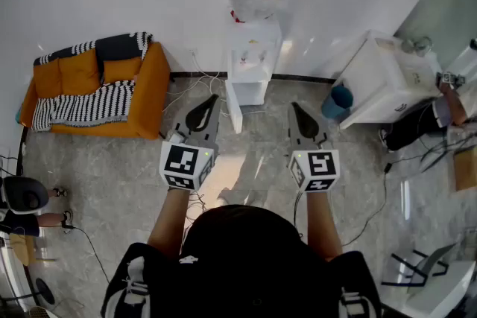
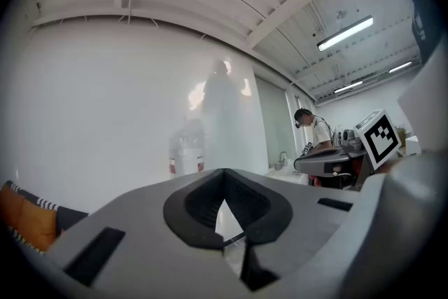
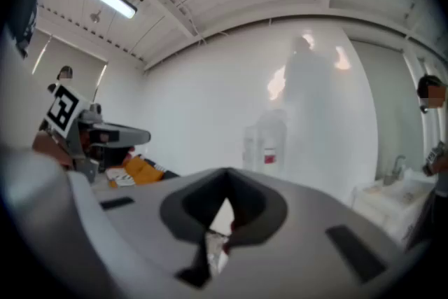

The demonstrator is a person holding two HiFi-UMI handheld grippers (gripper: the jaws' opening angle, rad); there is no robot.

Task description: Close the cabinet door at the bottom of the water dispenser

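Left tongs (image 1: 212,99) short of cabinet door (image 1: 234,112)

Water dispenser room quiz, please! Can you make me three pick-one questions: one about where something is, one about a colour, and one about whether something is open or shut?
1. In the head view, the sofa is on which side of the water dispenser?
A. left
B. right
C. on top of it

2. What colour is the sofa?
A. green
B. orange
C. purple

3. How are the jaws of the left gripper and the right gripper?
A. wide apart
B. shut, holding nothing
C. closed on a cup

Answers:
1 A: the sofa is by the wall, left of the dispenser.
2 B: its cushions and sides are orange under a striped blanket.
3 B: each gripper's own view shows its jaws together with nothing between them.
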